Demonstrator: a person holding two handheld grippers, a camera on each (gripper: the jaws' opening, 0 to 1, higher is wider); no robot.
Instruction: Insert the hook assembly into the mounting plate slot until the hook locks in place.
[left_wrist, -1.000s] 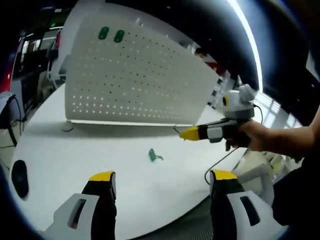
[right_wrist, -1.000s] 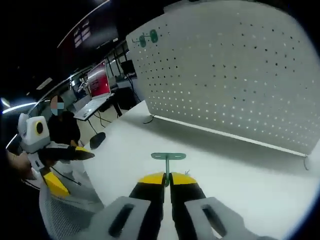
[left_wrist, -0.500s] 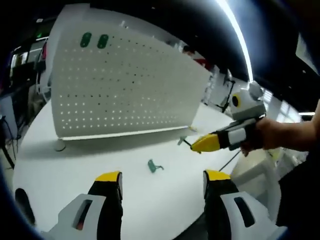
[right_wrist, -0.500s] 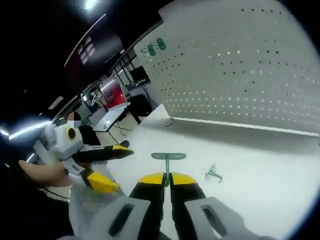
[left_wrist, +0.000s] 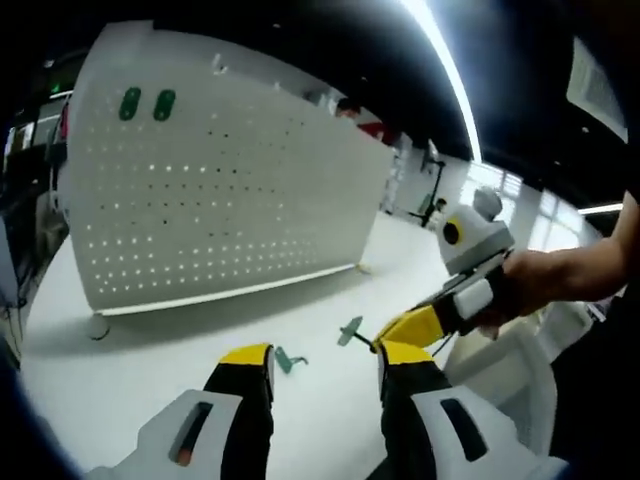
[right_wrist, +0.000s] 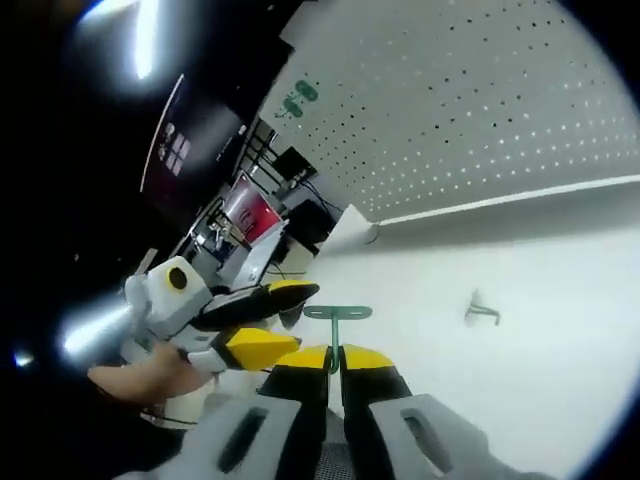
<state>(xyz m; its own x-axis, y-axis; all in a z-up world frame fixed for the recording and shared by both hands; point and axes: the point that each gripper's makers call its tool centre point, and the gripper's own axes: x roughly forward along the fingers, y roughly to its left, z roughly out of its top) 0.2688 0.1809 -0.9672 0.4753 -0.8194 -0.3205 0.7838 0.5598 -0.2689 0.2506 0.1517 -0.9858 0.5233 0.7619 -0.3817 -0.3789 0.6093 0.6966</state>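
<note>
Right hand-held gripper (right_wrist: 334, 352) pinches a green hook (right_wrist: 336, 314) by its stem; the left hand-held gripper (left_wrist: 325, 357) stands spread and empty.

The risk, as I judge it: the hook is held only by a thin stem between jaws pressed together, so it could twist or slip before reaching the pegboard (left_wrist: 220, 190) standing along the far edge of the tabletop (left_wrist: 130, 370); the two grippers are now close together and could knock it. A second green hook (left_wrist: 287, 359) lies loose on the tabletop near the front edge. Since a second ago the right gripper has swung away from the board, toward the left one, whose jaws have narrowed.
</note>
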